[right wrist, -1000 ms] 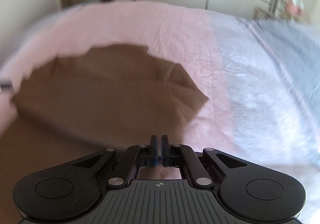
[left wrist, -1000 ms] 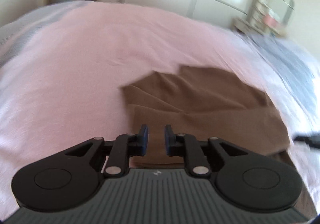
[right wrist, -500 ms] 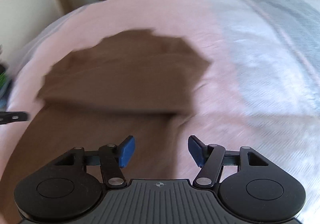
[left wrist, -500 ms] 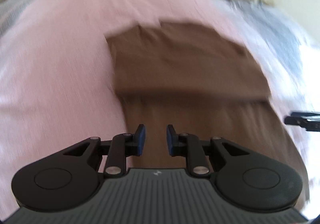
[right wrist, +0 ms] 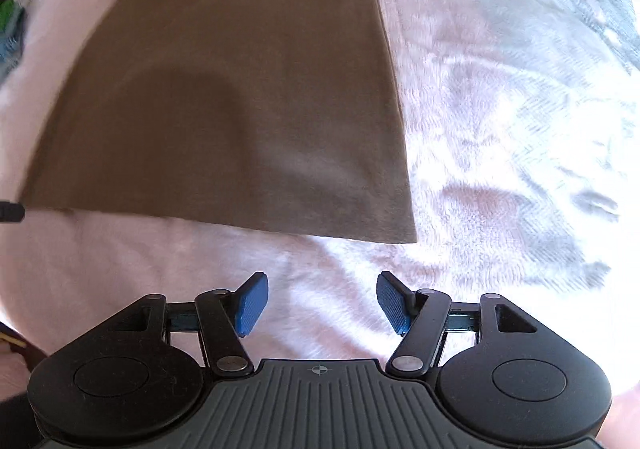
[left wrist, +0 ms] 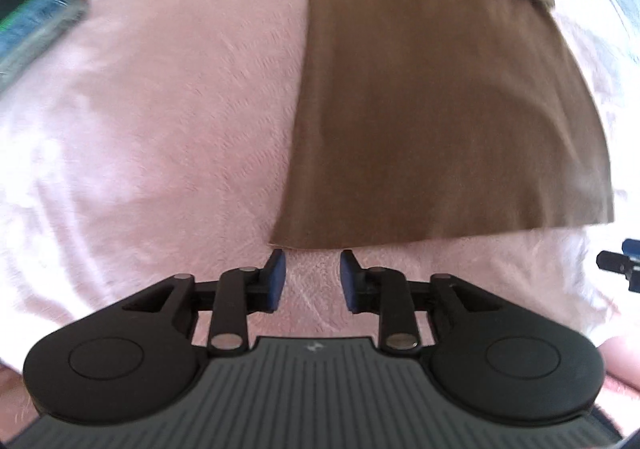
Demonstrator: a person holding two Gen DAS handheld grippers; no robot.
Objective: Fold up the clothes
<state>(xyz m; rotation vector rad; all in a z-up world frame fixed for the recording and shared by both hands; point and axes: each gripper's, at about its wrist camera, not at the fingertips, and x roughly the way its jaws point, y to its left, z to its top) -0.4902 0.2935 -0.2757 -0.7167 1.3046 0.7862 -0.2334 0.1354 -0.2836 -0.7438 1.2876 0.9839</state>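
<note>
A brown garment point(left wrist: 440, 109) lies flat on the pink blanket point(left wrist: 160, 129), its far end folded back over itself. My left gripper point(left wrist: 311, 271) is open just short of the garment's near left corner, holding nothing. In the right wrist view the same brown garment point(right wrist: 240, 97) spreads ahead, with its near right corner a little beyond my right gripper point(right wrist: 320, 297). That gripper is wide open and empty over the pink blanket point(right wrist: 320, 261). The right gripper's tip point(left wrist: 622, 263) shows at the right edge of the left wrist view.
A stack of coloured clothes point(left wrist: 32, 1), red, green and blue, sits at the far left on the bed. A grey-striped part of the blanket point(right wrist: 540, 69) lies to the right of the garment.
The right gripper let go of the garment and opened wide. Both grippers drew back from the folded far end to the near hem. The left jaws opened a little more.
</note>
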